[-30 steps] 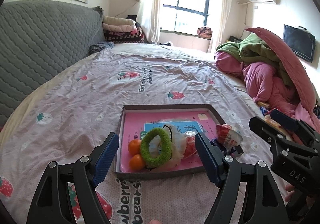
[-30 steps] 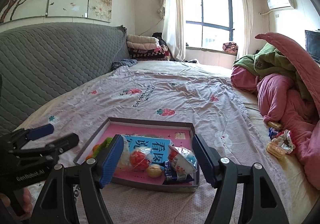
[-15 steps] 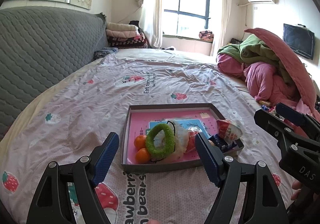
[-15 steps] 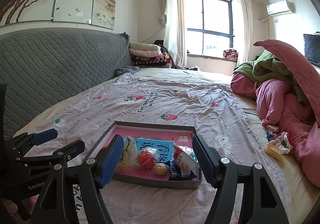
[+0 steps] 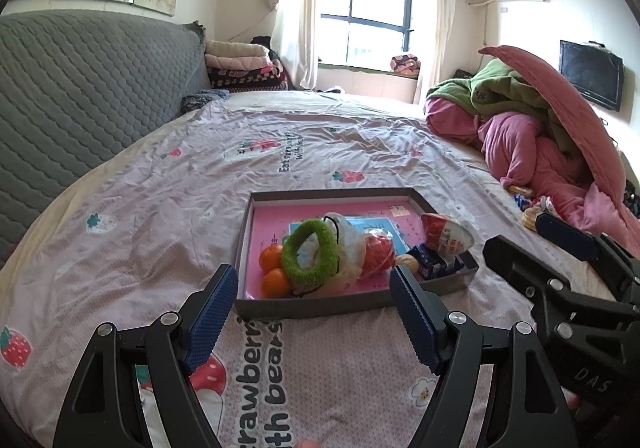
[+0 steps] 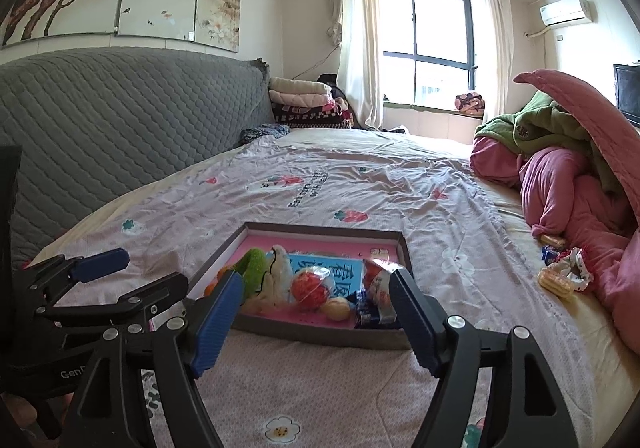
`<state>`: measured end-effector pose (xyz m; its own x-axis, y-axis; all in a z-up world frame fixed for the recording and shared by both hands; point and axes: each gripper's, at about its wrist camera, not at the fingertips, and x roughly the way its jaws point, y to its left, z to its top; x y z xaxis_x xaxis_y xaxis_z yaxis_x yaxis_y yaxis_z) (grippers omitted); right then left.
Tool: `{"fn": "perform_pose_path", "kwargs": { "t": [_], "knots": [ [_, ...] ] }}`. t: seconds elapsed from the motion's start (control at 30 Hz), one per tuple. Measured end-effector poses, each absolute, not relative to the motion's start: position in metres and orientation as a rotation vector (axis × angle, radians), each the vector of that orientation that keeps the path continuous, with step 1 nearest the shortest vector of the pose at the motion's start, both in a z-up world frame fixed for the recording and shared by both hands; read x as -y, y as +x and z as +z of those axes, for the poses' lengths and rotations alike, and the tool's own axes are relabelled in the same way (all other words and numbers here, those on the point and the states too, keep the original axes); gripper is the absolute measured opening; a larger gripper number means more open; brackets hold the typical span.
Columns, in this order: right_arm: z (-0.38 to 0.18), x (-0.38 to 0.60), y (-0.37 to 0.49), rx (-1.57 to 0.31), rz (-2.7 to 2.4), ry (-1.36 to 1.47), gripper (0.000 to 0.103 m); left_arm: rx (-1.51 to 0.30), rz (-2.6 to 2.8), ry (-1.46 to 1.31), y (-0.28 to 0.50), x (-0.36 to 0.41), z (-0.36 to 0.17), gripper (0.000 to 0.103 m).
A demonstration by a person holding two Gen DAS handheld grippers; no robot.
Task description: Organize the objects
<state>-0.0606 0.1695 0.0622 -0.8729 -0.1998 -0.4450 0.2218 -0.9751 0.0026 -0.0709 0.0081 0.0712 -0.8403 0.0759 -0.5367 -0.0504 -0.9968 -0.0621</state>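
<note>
A shallow grey box with a pink floor (image 5: 256, 240) (image 6: 224, 260) lies on the bed. It holds two oranges (image 5: 274, 272), a green fuzzy ring (image 5: 310, 252) (image 6: 256, 268), a clear plastic bag (image 5: 352, 248), a red ball (image 6: 308, 288), a small yellow fruit (image 6: 338, 308), a blue booklet (image 6: 332, 272) and snack packets (image 5: 446, 236) (image 6: 378, 296). My left gripper (image 5: 312, 312) is open and empty, just short of the box's near edge. My right gripper (image 6: 316, 322) is open and empty, near the box's front.
The bed has a pink strawberry-print sheet (image 5: 280, 152). A grey quilted headboard (image 5: 80, 96) runs along the left. Piled pink and green quilts (image 5: 540, 136) sit on the right, with loose snack wrappers (image 6: 560, 272) beside them. Folded blankets (image 6: 308, 104) lie far back.
Both grippers have drawn back and risen a little from the box, which now sits farther away in both views. Both stay open and empty.
</note>
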Motion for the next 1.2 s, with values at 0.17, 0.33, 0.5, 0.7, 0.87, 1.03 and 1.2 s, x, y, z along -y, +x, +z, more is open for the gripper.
{"fn": "perform_pose_path", "kwargs": {
  "t": [0.17,0.33,0.5,0.7,0.87,1.03,1.2],
  "knots": [
    [0.053,-0.173,-0.06,-0.068,-2.857,0.694,0.076,0.07,2.943,-0.881,-0.071,-0.008,0.063,0.079],
    [0.046,-0.177,-0.061,-0.054,-2.858,0.712,0.076,0.073,2.931,-0.924,-0.073,-0.006,0.049,0.079],
    [0.03,-0.177,-0.063,-0.072,-2.844,0.743,0.076,0.066,2.929,-0.966,-0.076,-0.003,0.033,0.079],
    [0.004,-0.179,-0.065,-0.083,-2.861,0.783,0.076,0.05,2.916,-1.019,-0.078,-0.004,0.008,0.079],
    [-0.011,-0.183,-0.062,-0.057,-2.856,0.8,0.076,0.059,2.907,-1.027,-0.074,-0.005,-0.007,0.079],
    [-0.026,-0.183,-0.055,-0.058,-2.854,0.796,0.076,0.065,2.91,-1.003,-0.07,-0.006,-0.014,0.079],
    [-0.037,-0.182,-0.049,-0.043,-2.853,0.774,0.076,0.053,2.902,-1.008,-0.069,-0.007,-0.022,0.079]
  ]
}}
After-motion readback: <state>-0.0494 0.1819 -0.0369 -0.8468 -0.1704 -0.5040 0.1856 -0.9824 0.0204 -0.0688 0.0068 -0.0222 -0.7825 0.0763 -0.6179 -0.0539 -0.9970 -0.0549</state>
